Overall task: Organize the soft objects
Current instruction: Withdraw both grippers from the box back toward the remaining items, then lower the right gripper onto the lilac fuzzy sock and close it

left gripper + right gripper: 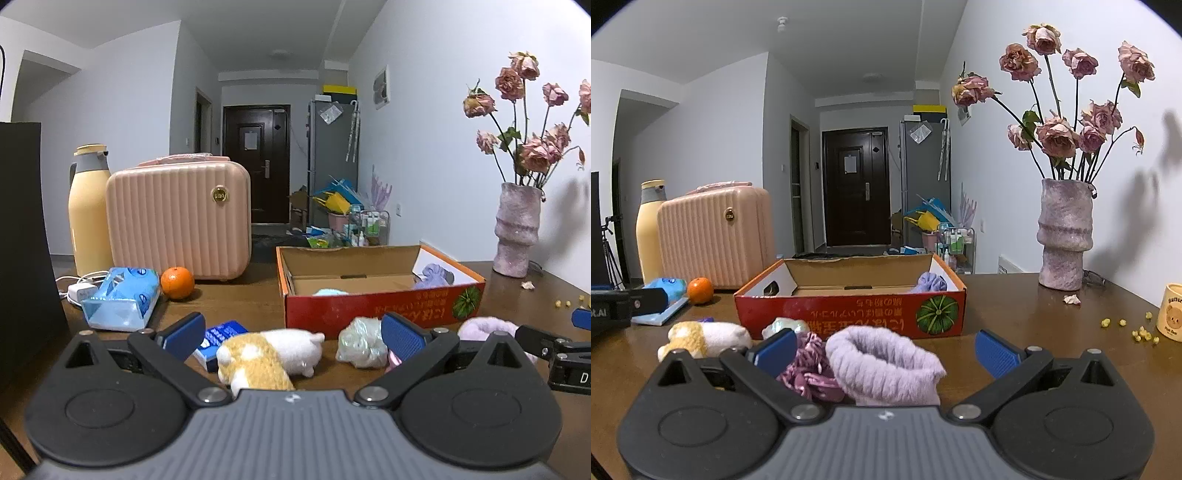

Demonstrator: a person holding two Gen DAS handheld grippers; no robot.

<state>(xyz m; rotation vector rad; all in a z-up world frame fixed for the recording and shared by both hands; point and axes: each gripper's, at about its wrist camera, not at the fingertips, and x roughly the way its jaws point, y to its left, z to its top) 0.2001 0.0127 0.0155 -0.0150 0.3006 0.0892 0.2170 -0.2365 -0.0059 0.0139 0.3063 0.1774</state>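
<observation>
A tan-and-white plush animal [266, 356] lies on the table between the fingers of my open left gripper [291, 334], untouched. A pale crumpled soft bundle [360, 343] sits beside its right finger. My right gripper [884, 349] is open around a lilac fluffy sock [886, 363], with a purple patterned scrunchie [809, 369] by its left finger. Behind stands the open red cardboard box [849, 314], holding a lavender soft item [931, 282] at its right end; a light blue item [330, 292] peeks over its front wall. The plush [705, 336] also shows in the right wrist view.
A pink ridged case [179, 218], yellow flask [88, 210], orange [177, 282], tissue pack [120, 297] and blue carton [218, 338] lie left. A vase of dried roses [1065, 234] and a cream mug [1171, 312] stand right, with crumbs [1137, 330] scattered.
</observation>
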